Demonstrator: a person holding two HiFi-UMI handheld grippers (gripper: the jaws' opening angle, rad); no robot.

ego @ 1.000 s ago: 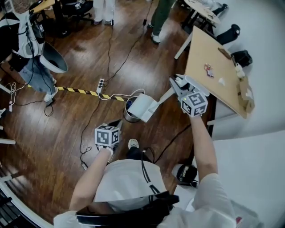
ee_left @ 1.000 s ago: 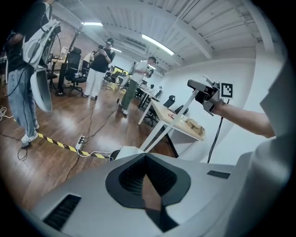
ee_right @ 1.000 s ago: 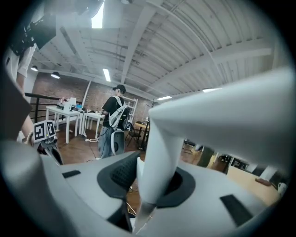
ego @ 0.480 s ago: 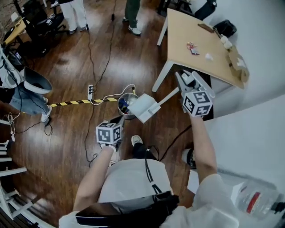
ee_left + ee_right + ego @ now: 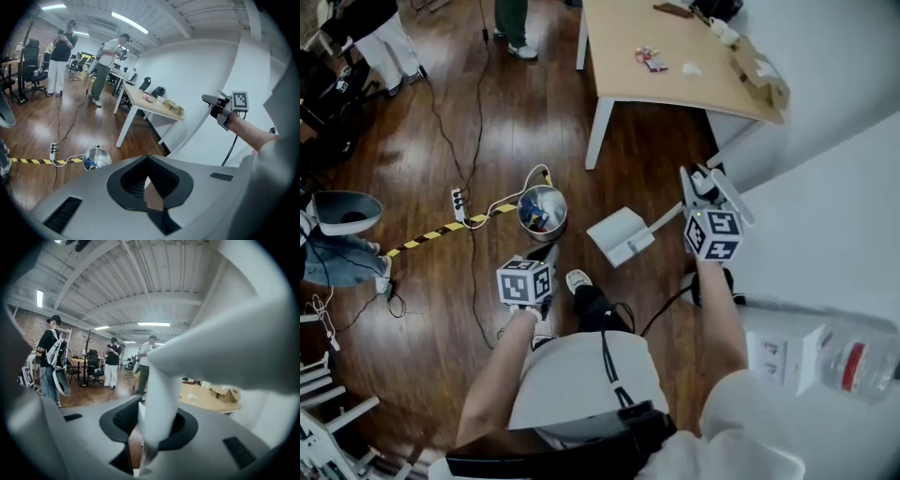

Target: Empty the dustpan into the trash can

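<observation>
Holding the white plastic dustpan [image 5: 621, 236] by its long handle [image 5: 666, 219], the right gripper [image 5: 690, 195] has its jaws clamped tight on the handle's end. The pan sticks out from it toward the left of the head view, handle and pan on one line.

The round shiny metal trash can [image 5: 521, 216] stands on the dark wooden floor [image 5: 441, 122]. It's past the pan's far end and a touch higher in that view. It's near but clearly apart, with bare floor showing between them, so the pan isn't over the opening. The can has some coloured rubbish in it. Can't tell if anything is sitting on the pan.

The left gripper [image 5: 546, 255] is just below the can, jaws closed together on nothing. It's the closer one to the can, but I reckon it has no job here.

My guess is the right hand has to reach out along the handle's line, nudging a bit toward the can. Once the pan's lip is over the rim, the wrist rolls to tip it. Come up short and it all lands on the floor.
</observation>
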